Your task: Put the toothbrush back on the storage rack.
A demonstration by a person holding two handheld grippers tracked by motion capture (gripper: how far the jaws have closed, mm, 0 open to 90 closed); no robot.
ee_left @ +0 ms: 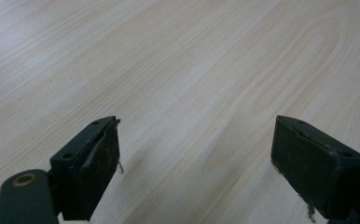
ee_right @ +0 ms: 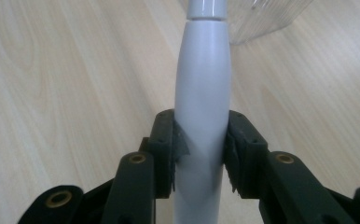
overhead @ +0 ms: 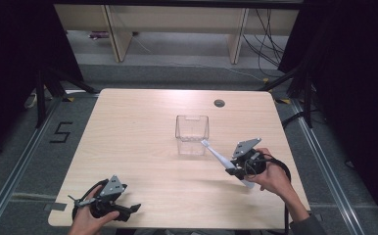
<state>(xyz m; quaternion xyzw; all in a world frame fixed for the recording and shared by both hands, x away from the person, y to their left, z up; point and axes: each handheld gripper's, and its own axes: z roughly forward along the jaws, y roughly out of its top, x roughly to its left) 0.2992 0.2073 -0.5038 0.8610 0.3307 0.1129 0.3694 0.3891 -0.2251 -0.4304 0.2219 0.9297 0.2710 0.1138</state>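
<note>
Pinching a white toothbrush (overhead: 220, 157) by its handle, the right hand-held gripper (overhead: 240, 170) is seen above the table (overhead: 138, 142), brush head aimed at the clear plastic cup (overhead: 192, 133). Left hand-held gripper (ee_left: 194, 154): jaws spread, nothing between. Right gripper view: toothbrush (ee_right: 202, 93) judged light, stiff, slippery; mid-handle grip suits, long axis running along the jaws.

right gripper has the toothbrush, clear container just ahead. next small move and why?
Probably lift and tip the toothbrush more upright over the clear container. The right gripper is shut on the handle, and the head already sits by the container's near rim, but the brush leans low, so it would likely catch the wall rather than drop in.
</note>
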